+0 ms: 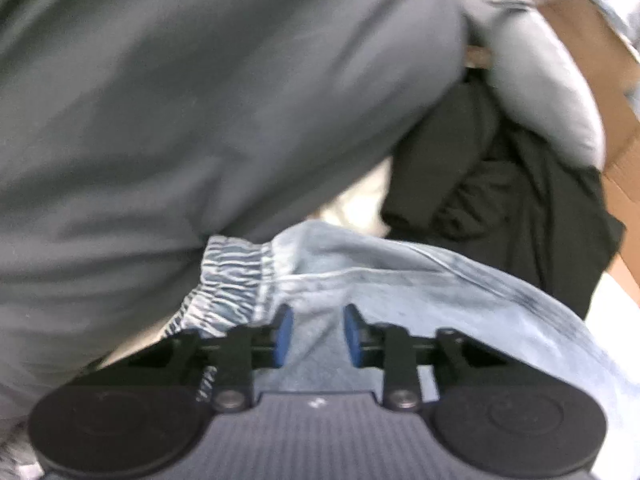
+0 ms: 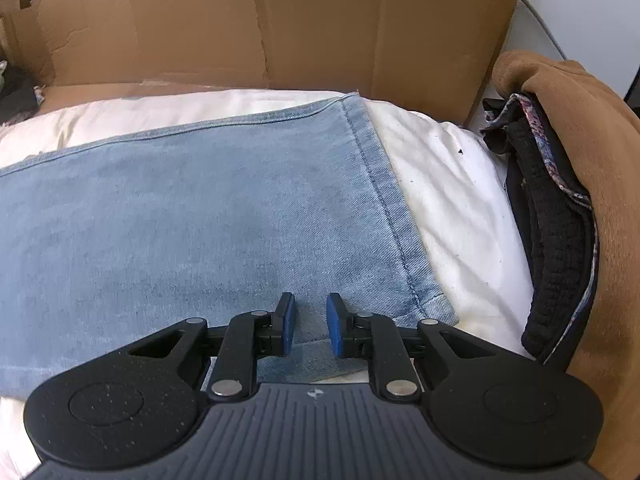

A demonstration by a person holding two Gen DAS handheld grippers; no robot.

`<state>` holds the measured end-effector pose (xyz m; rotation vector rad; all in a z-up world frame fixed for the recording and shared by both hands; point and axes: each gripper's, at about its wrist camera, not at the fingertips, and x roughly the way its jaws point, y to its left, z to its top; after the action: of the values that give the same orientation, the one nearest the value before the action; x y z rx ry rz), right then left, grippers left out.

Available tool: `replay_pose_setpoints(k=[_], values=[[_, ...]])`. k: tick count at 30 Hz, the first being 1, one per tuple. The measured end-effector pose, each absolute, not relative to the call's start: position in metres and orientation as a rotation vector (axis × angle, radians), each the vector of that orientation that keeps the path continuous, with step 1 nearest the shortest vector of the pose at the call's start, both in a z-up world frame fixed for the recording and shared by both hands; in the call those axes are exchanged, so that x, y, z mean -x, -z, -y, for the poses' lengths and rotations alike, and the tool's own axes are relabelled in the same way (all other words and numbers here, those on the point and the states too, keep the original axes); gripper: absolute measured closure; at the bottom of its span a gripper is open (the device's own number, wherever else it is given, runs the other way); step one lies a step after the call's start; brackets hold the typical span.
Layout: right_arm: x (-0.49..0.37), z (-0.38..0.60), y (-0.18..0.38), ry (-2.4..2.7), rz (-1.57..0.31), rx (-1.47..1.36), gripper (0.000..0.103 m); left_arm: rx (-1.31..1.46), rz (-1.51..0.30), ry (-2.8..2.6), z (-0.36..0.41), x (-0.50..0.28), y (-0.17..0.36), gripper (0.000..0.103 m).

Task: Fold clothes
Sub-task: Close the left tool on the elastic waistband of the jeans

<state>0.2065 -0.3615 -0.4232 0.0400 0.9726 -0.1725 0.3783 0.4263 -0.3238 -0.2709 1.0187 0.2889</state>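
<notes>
I see the pale jeans (image 2: pixel 192 216) spread flat over white bedding (image 2: pixel 452 184), cardboard (image 2: pixel 280 20) behind. My right gripper (image 2: pixel 311 330) pinches the hem end, jaws narrow; my left gripper (image 1: pixel 318 334) clamps denim beside the elastic waistband (image 1: pixel 228 284).

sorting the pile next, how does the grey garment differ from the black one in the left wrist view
The grey garment is pale, broad and smooth, filling most of the view. The black garment is dark, smaller and crumpled into folds, lying to the right by the cardboard. Both are unfolded, beyond the jeans.
</notes>
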Motion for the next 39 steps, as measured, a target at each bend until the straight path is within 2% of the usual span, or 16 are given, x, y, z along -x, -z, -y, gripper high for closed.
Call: replay_pose_setpoints(k=[2, 5, 12, 16, 19, 26, 39], values=[[-0.207, 0.362, 0.423, 0.165, -0.977, -0.03, 0.081, 0.298, -1.013, -0.318, -0.434, -0.381, 0.331, 0.092], [-0.207, 0.362, 0.423, 0.155, -0.984, -0.015, 0.081, 0.327, -1.014, -0.355, -0.444, -0.384, 0.342, 0.101], [-0.208, 0.364, 0.423, 0.161, -0.988, 0.004, 0.081, 0.252, -1.062, -0.34, -0.448, -0.399, 0.362, 0.1], [-0.209, 0.368, 0.423, 0.174, -0.993, -0.004, 0.083, 0.188, -1.058, -0.343, -0.436, -0.396, 0.348, 0.1], [-0.209, 0.367, 0.424, 0.177, -0.992, 0.0, 0.083, 0.155, -1.039, -0.294, -0.428, -0.384, 0.33, 0.093], [-0.207, 0.365, 0.425, 0.188, -0.985, -0.002, 0.083, 0.159, -0.98, -0.306, -0.433, -0.352, 0.303, 0.092], [-0.207, 0.361, 0.427, 0.182, -0.989, 0.029, 0.083, 0.134, -1.059, -0.39, -0.448, -0.383, 0.343, 0.093]])
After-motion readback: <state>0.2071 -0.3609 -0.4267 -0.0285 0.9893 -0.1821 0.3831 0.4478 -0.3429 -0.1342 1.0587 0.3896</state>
